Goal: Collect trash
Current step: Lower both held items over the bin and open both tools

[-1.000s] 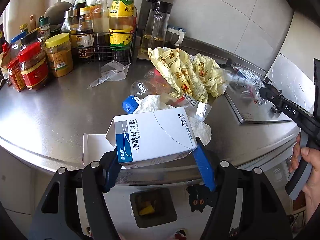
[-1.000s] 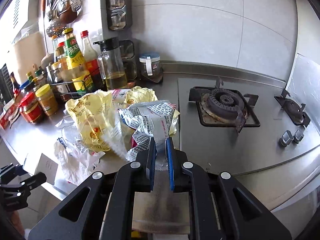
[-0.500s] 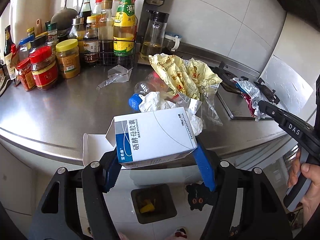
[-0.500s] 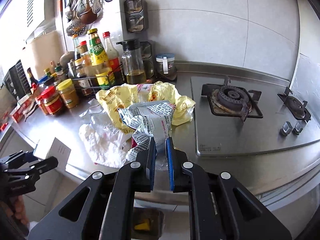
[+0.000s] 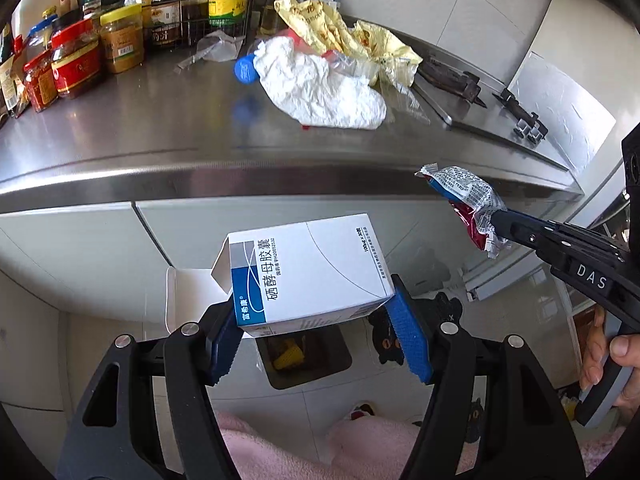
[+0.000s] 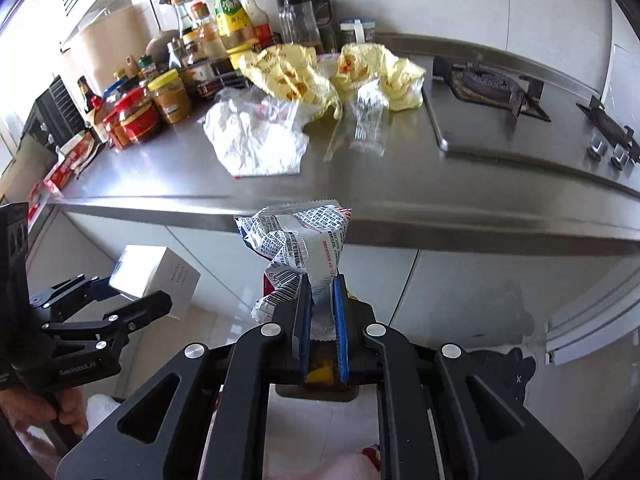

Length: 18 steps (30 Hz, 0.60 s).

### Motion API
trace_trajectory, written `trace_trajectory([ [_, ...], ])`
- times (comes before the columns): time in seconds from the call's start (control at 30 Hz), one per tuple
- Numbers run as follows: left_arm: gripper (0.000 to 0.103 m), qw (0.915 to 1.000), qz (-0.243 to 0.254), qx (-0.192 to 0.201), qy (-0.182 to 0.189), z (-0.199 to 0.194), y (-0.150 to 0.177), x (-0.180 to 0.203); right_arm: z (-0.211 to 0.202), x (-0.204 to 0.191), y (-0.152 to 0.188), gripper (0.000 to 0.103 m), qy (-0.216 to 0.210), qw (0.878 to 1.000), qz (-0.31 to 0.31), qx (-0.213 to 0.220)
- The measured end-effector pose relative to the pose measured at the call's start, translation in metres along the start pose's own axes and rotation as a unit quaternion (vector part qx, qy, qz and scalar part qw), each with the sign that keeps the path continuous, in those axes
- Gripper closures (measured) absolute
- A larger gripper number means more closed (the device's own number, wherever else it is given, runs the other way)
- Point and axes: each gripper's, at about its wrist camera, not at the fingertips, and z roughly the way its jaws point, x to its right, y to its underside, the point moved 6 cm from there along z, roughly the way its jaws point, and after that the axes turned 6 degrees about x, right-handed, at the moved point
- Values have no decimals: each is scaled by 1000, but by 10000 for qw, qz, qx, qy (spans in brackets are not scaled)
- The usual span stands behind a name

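My left gripper [image 5: 316, 332] is shut on a white and blue medicine box [image 5: 304, 272], held below the counter edge above an open floor bin [image 5: 304, 354]. The box and left gripper also show in the right wrist view [image 6: 154, 276]. My right gripper [image 6: 320, 308] is shut on a crumpled silver and red snack wrapper [image 6: 298, 240], held in front of the counter edge above the bin [image 6: 316, 390]. That wrapper shows in the left wrist view [image 5: 466, 196]. On the counter lie a white crumpled bag [image 5: 320, 84], a yellow bag [image 5: 340, 36] and a blue-capped bottle [image 5: 245, 70].
A steel counter [image 5: 120, 136] carries jars and sauce bottles [image 5: 76, 60] at the back left and a gas hob [image 6: 492, 80] at the right. Clear plastic wrap [image 6: 366, 120] lies beside the yellow bag. White cabinet fronts [image 5: 80, 256] stand below the counter.
Both grippers have pulled back from the counter and dropped below its edge with their loads. The floor bin now sits under both of them.
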Motion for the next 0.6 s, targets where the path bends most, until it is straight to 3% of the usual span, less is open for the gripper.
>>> trace_trajectory([
  [0.3,39,9965,-142,-818,-41,91,84,-13,102,8,80,91,-50,9930,387,-1111],
  [0.6,39,9911,-401,-1267,-83,178,136,-33,197,19,130,91,-148,9787,929,-1826],
])
